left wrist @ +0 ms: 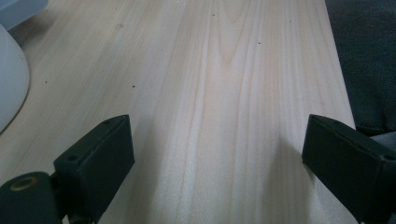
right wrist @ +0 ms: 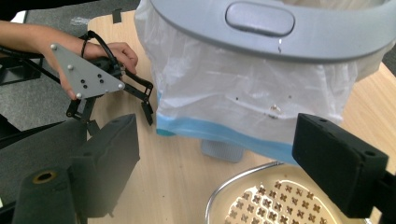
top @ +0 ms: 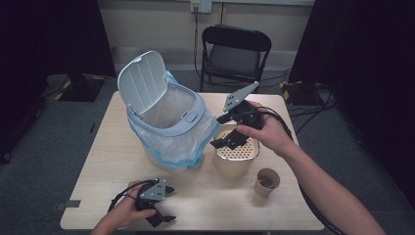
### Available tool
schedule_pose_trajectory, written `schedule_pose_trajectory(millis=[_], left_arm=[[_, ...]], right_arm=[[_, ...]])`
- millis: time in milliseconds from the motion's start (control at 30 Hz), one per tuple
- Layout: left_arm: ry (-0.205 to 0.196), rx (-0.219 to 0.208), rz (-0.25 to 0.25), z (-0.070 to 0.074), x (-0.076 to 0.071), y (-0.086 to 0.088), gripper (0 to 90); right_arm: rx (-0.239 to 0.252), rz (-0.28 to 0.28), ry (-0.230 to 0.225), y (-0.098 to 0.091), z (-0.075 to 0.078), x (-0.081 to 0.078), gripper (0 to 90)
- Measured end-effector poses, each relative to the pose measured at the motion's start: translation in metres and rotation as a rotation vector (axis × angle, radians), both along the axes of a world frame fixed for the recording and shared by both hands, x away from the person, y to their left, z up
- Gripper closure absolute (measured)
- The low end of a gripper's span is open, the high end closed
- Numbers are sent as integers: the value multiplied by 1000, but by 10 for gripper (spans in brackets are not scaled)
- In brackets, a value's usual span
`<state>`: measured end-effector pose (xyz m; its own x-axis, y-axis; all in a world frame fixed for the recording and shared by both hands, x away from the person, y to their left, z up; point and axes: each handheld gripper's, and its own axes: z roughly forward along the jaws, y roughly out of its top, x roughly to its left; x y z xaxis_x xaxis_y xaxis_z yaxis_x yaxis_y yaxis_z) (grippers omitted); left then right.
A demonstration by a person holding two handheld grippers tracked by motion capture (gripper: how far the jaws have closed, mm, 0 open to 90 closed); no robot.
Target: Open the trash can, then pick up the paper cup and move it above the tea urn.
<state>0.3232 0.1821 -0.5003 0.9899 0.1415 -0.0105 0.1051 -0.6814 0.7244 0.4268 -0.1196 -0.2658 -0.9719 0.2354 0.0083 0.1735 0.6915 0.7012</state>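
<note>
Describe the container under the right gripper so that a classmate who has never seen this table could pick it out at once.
Start at the white lidded bin with its plastic liner on the wooden table. Just to its right stands a squat cream container, below the right gripper. Unlike the brown paper cup nearby, its top is a perforated insert.

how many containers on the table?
3: the lidded bin with its bag, back left; the strainer-top pot beside it, under the right tool; the paper cup, front right.
</note>
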Motion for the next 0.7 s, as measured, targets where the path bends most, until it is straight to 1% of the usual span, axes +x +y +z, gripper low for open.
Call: schedule_pose_trajectory(millis=[67,167,200,367,467,633,700], left_arm=[[0,0,1,0,0,0,85],[1,0,1,0,0,0,85],[0,-1,3,0,0,0,85],[1,-4,3,0,0,0,85],[-5,-6,0,-1,0,0,85],[-5,-5,1,-1,0,0,85],[-5,-5,1,-1,0,0,85]], right_arm=[[1,-1,-1,-1,-1,0,146],[11,-12,4,-7,-4,0,146],[14,-19,7,-11,-7,1,146],[18,-29,14,-18,-13,1,146],[14,-35,22,-24,-16,0,146],[20,-45,22,-36,-22,-2,145],[26,-54,31,-40,-24,-4,146]])
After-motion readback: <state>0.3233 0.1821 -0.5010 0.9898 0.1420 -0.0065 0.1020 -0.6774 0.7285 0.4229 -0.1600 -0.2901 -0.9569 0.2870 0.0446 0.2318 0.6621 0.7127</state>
